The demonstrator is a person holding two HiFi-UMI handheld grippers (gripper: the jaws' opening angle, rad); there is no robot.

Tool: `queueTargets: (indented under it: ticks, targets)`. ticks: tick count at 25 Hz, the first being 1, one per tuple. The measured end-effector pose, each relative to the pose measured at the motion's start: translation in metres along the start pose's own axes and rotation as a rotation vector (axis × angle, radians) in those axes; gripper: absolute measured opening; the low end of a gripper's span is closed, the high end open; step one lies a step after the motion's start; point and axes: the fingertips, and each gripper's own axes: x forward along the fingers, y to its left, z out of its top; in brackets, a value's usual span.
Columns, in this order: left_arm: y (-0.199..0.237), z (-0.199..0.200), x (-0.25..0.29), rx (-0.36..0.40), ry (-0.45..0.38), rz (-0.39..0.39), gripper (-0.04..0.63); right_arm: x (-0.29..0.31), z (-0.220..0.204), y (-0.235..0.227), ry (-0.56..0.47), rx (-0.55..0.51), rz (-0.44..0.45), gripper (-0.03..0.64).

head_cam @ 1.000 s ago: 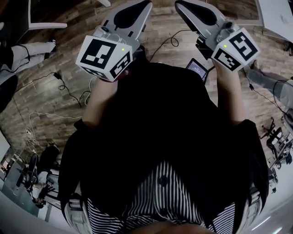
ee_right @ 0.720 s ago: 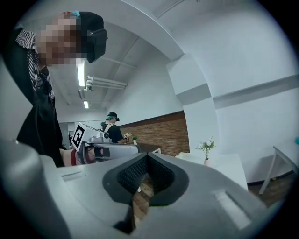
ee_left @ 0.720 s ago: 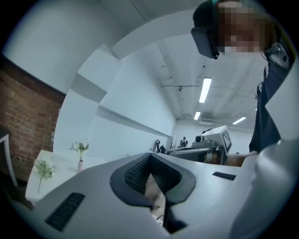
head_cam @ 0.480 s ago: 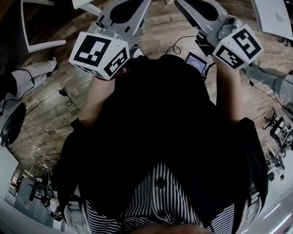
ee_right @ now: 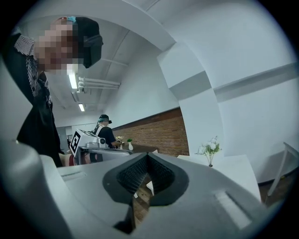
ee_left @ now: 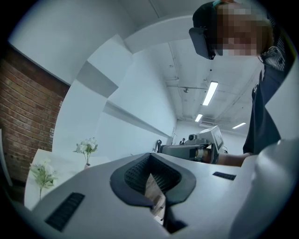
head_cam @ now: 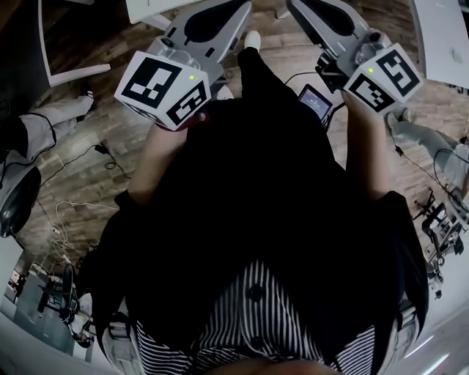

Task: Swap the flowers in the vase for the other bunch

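Observation:
Both grippers are held out level in front of my body, over a wooden floor. In the left gripper view, white flowers in a small vase [ee_left: 87, 148] stand far off on a white table [ee_left: 60, 163], and a second white bunch [ee_left: 43, 173] shows at the left edge. The right gripper view shows the flowers in the vase [ee_right: 210, 149] on that table [ee_right: 238, 170]. My left gripper [ee_left: 150, 156] [head_cam: 233, 9] is shut with nothing in it. My right gripper [ee_right: 147, 157] [head_cam: 299, 7] is shut and empty too.
A white chair [head_cam: 69, 69] stands at the left, and white table corners show at the top [head_cam: 150, 7] and right [head_cam: 440, 29]. Cables [head_cam: 80, 198] lie on the floor. Another person [ee_right: 105, 130] stands by a brick wall [ee_right: 154, 133].
The floor has slid past under me. A white table corner and my white shoe have come into view at the top. Both grippers keep their pose, shut, before my body.

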Motion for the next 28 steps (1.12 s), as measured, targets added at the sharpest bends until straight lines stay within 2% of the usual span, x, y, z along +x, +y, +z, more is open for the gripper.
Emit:
queueTargets:
  ticks: [6, 15, 19, 22, 25, 28]
  targets:
    - [0.073, 0.024, 0.05, 0.041, 0.02, 0.096, 0.005, 0.051, 0.025, -0.078, -0.022, 0.019, 0.08, 0.002]
    - [0.177, 0.063, 0.133, 0.039, 0.044, 0.176, 0.005, 0.129, 0.055, -0.192, -0.031, 0.075, 0.193, 0.002]
    - [0.205, 0.08, 0.167, 0.03, 0.033, 0.219, 0.005, 0.151, 0.065, -0.238, -0.012, 0.084, 0.24, 0.002]
    - [0.219, 0.078, 0.173, 0.014, 0.039, 0.25, 0.005, 0.163, 0.062, -0.255, -0.007, 0.107, 0.261, 0.002]
    - [0.226, 0.085, 0.168, -0.001, 0.049, 0.273, 0.005, 0.17, 0.072, -0.259, 0.004, 0.086, 0.281, 0.002]
    - [0.244, 0.089, 0.164, 0.001, 0.067, 0.298, 0.005, 0.18, 0.074, -0.272, 0.018, 0.078, 0.262, 0.002]
